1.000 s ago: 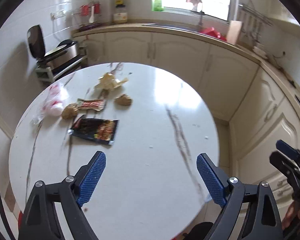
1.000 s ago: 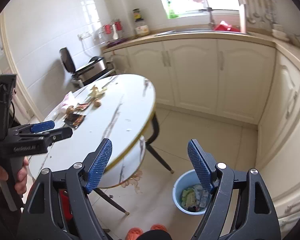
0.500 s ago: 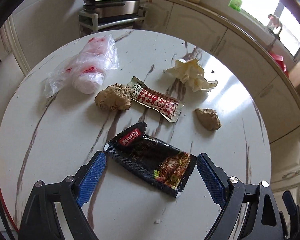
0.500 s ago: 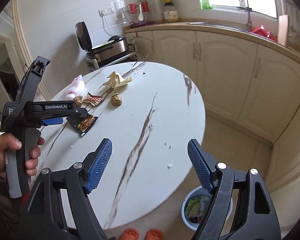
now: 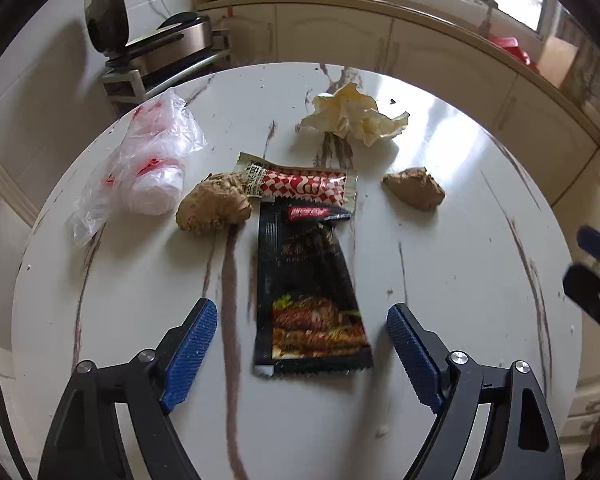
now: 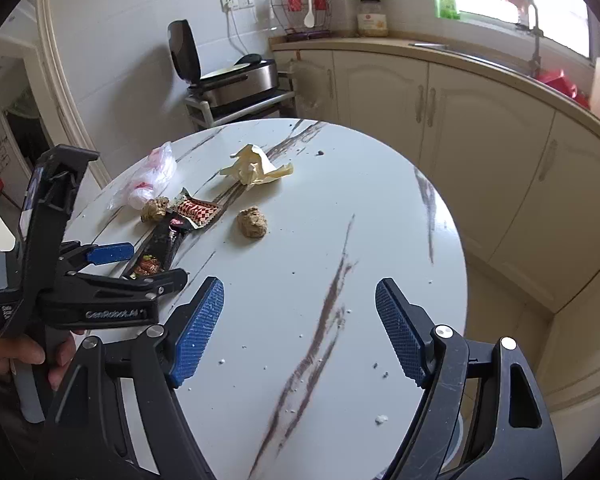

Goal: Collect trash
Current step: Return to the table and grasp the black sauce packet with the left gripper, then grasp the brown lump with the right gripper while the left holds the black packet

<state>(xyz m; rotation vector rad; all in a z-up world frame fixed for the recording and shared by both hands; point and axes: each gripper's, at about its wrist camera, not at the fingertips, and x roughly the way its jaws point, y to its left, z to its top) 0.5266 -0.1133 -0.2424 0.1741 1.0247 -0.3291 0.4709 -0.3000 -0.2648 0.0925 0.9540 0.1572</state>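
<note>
A black snack wrapper [image 5: 308,292] lies flat on the round white marble table [image 5: 480,280]. My left gripper [image 5: 300,318] hangs just over its near end, a finger on each side. The jaws are closing and the pads stay clear of the wrapper. Behind it lie a red-and-white checkered wrapper [image 5: 304,186], two brown lumps [image 5: 214,206] [image 5: 414,192], a crumpled cream paper [image 5: 354,116] and a clear plastic bag [image 5: 144,172] with red print. My right gripper [image 6: 300,292] stands open above bare tabletop, to the right of the left one.
A person's hand [image 6: 16,352] holds the left gripper's handle. Cream cabinets [image 6: 440,100] with a sink curve round the far and right sides. An open-lidded appliance [image 6: 228,76] sits on a low rack behind the table. Small crumbs [image 6: 380,418] dot the near tabletop.
My left gripper has come down close over the trash, and the black wrapper now lies lengthwise between its slightly narrowed fingers. My right gripper swung from above the floor and bin to above the table.
</note>
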